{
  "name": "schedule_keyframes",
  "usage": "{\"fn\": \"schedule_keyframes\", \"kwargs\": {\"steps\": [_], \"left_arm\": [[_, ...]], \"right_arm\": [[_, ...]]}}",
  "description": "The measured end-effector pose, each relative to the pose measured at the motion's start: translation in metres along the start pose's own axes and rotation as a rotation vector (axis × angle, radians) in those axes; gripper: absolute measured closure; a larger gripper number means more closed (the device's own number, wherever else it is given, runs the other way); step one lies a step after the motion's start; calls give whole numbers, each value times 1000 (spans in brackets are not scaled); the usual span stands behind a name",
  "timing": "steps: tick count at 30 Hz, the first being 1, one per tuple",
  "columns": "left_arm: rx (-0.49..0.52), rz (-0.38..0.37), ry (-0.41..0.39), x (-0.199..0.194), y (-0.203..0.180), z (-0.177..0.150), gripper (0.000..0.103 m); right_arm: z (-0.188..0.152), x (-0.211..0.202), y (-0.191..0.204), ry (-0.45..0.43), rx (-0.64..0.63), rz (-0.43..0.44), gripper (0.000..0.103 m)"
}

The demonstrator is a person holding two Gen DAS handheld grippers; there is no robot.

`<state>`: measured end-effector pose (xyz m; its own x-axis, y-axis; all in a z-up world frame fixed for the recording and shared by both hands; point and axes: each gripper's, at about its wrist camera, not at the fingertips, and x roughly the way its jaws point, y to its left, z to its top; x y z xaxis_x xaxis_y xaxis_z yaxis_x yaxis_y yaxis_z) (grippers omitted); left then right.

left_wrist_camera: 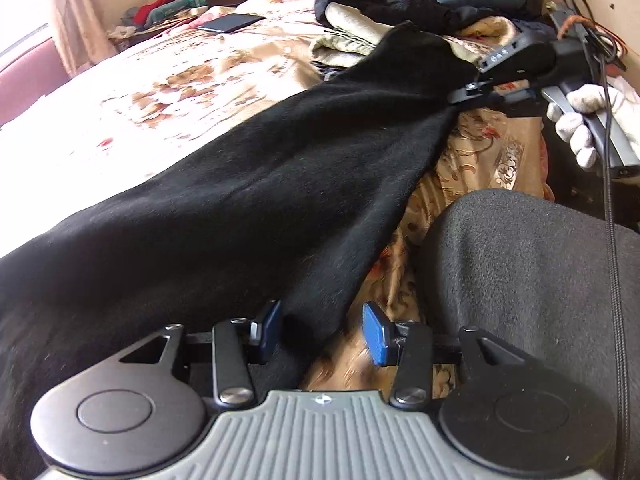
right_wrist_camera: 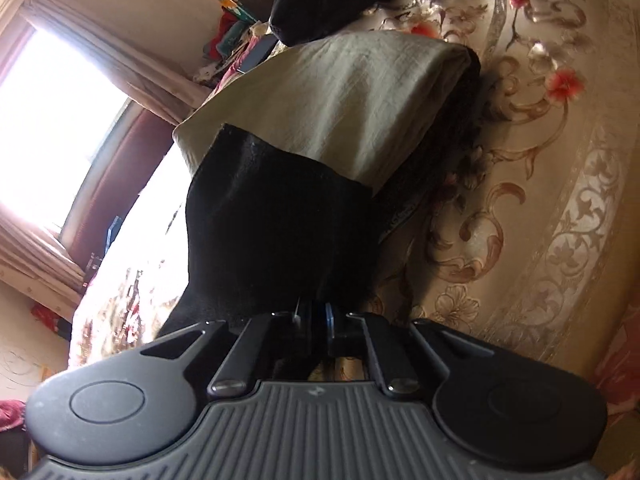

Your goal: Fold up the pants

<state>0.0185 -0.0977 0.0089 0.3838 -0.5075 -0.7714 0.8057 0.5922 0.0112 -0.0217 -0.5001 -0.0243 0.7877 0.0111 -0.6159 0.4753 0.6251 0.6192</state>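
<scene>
Black pants (left_wrist_camera: 248, 184) lie stretched across the bed (left_wrist_camera: 168, 80). Left tongs (left_wrist_camera: 320, 332) stand apart over the pants' near edge; right tongs (right_wrist_camera: 314, 320) are clamped on the far end.

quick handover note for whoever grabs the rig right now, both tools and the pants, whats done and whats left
Left tool: open, pads apart, the edge of the black pants lying between them, not pinched.
Right tool: nearly closed on the far end of the pants, the cloth pinched between its pads, held by a white-gloved hand.
Pants: stretched long across the floral bedspread, far end near the pile of clothes.
Done: pants laid out lengthwise.
Left: no fold visible yet; grip the near end, then fold.
</scene>
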Motion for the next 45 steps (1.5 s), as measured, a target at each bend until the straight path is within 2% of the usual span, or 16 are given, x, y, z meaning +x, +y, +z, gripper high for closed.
{"fn": "schedule_keyframes", "kwargs": {"steps": [3,4,6,8,11,14,17,20,23,26,29,32,35,37,41,45], "left_arm": [[-44,49,-47,-30,21,-9,47],[-59,73,-62,-39,29,-12,47],[-80,141,-90,-53,51,-17,47],[-102,213,-100,-58,75,-24,46],[-171,295,-103,-57,111,-35,46],[-263,383,-74,-54,146,-52,46],[-327,451,-27,-61,164,-75,42],[-430,503,14,-80,175,-97,40],[-541,501,58,-89,181,-115,40],[-474,560,106,-86,164,-120,40],[-443,601,117,-81,155,-118,39],[-460,604,106,-79,158,-118,37],[-451,605,101,-80,158,-118,37],[-458,605,94,-81,157,-118,37],[-455,606,75,-83,154,-121,37],[-459,600,60,-83,156,-123,36]], "right_arm": [[-8,-30,22,-77,-127,-138,83],[-12,-40,33,-107,-175,-156,83],[-23,-49,68,-100,-304,-69,83],[-29,-25,110,32,-397,90,74],[-42,48,180,254,-487,361,65],[-61,139,246,450,-565,489,64],[-83,204,282,599,-646,522,62],[-99,227,286,813,-619,613,62],[-123,211,289,941,-741,689,61],[-135,201,288,972,-790,693,61],[-129,196,299,883,-853,703,61],[-112,217,308,859,-771,712,60],[-119,248,311,986,-684,724,56],[-128,255,317,1073,-645,777,56],[-130,240,336,1079,-760,843,56],[-147,246,347,1201,-756,889,51]]}}
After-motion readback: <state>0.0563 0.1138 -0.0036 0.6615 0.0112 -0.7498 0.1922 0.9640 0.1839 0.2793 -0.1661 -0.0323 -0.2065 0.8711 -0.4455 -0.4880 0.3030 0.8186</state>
